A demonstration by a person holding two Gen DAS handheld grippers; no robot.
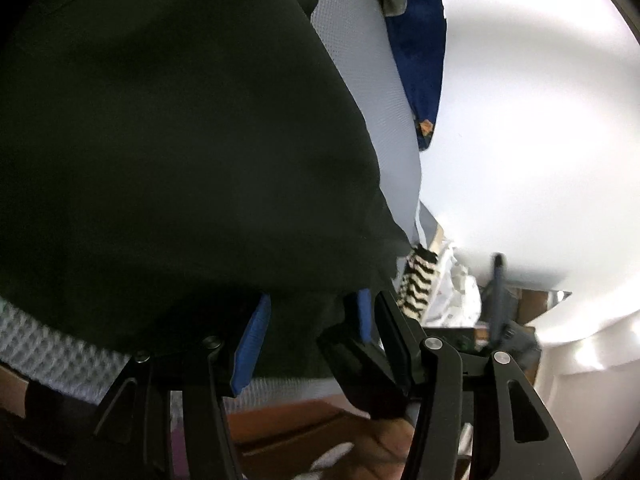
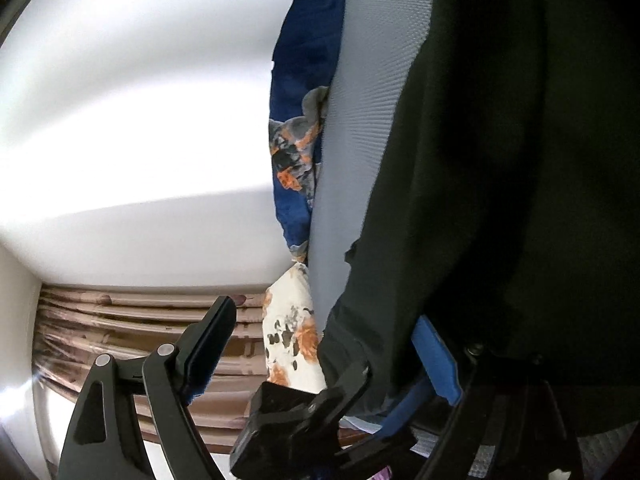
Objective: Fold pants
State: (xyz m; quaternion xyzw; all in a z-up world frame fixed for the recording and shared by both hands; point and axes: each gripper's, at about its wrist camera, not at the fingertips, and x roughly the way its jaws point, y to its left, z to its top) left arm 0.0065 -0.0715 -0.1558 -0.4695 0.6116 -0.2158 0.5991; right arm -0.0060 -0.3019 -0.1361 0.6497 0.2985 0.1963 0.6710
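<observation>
The black pants (image 1: pixel 180 140) fill most of the left wrist view, spread over a pale grey mesh sheet (image 1: pixel 372 80). My left gripper (image 1: pixel 314 300) is at their near edge, shut on a thick bunch of the black cloth that fills the gap between its blue pads (image 1: pixel 256 332). In the right wrist view the pants (image 2: pixel 500 160) cover the right half. My right gripper (image 2: pixel 324 316) stands wide open. Its right blue pad (image 2: pixel 436 356) lies against the pants' edge, while its left finger (image 2: pixel 212 336) stands free with air around it.
A blue patterned cloth (image 1: pixel 420 60) borders the grey sheet (image 2: pixel 360 120). A white flowered cloth (image 2: pixel 292 332) and a brown striped curtain (image 2: pixel 120 328) lie beyond my right gripper. Near my left gripper are a zebra-striped cloth (image 1: pixel 416 280) and a waffle-weave blanket (image 1: pixel 40 340).
</observation>
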